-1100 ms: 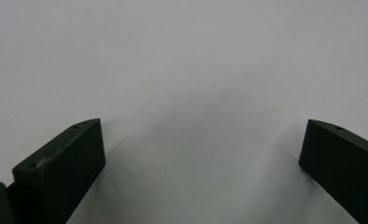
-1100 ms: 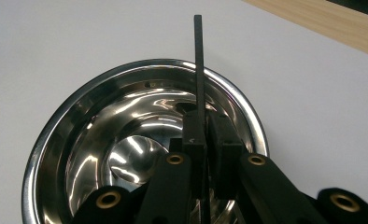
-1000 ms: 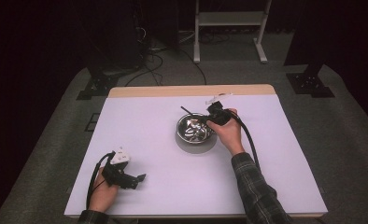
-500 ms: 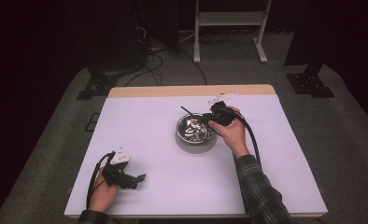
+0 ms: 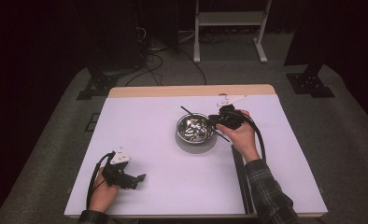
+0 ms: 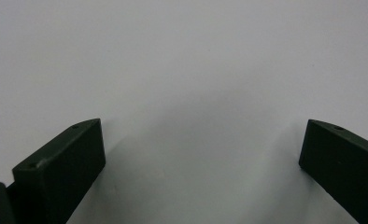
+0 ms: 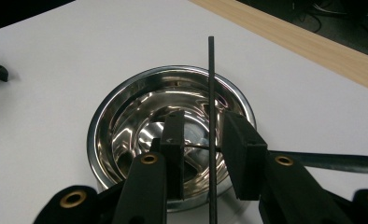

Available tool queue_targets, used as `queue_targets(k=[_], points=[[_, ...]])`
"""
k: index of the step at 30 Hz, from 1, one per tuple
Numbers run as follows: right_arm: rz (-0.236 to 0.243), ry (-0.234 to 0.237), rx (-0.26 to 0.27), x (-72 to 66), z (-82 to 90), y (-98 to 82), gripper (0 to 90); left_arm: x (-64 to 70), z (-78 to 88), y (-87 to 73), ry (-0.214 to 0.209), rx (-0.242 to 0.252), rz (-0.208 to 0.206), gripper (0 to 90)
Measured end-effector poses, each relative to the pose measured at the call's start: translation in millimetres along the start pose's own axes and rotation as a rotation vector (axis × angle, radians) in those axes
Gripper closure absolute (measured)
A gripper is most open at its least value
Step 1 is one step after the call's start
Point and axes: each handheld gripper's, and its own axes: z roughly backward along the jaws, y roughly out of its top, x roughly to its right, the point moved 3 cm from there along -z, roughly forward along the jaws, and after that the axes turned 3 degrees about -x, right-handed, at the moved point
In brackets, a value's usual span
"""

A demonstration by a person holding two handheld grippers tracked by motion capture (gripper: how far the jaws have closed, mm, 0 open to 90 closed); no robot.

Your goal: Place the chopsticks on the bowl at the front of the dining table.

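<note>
A shiny steel bowl (image 5: 195, 131) (image 7: 140, 116) stands in the middle of the white table (image 5: 163, 140). A thin black rod (image 5: 187, 112) (image 7: 210, 79) lies across the bowl's rim. My right gripper (image 5: 215, 120) (image 7: 203, 121) hangs over the bowl's right edge. Its jaws have just been opening; the rod runs between them, nearer the right jaw, with a gap on both sides. My left gripper (image 5: 138, 178) (image 6: 201, 144) rests near the front left of the table, jaws wide open over bare white surface.
A black handle (image 7: 327, 162) lies level just right of my right jaws. A long dark strip (image 5: 242, 179) runs along the table beside the person's right forearm. The wooden far edge (image 5: 191, 90) borders the table; stands and cables sit on the floor beyond.
The right hand has drawn slightly to the right and up from the bowl. The left hand has stayed where it was.
</note>
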Motion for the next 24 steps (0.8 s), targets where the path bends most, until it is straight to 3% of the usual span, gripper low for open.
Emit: queue_targets(k=[9, 24], points=[[0.000, -0.025, 0.016, 3.8, 23.3, -7.7, 68.1, -0.1, 0.0, 0.0, 0.000, 0.000, -0.001, 0.0], [-0.034, -0.077, 0.012, 17.6, 48.3, -38.2, 68.2, 0.0, 0.0, 0.0, 0.000, -0.001, 0.000, 0.0]])
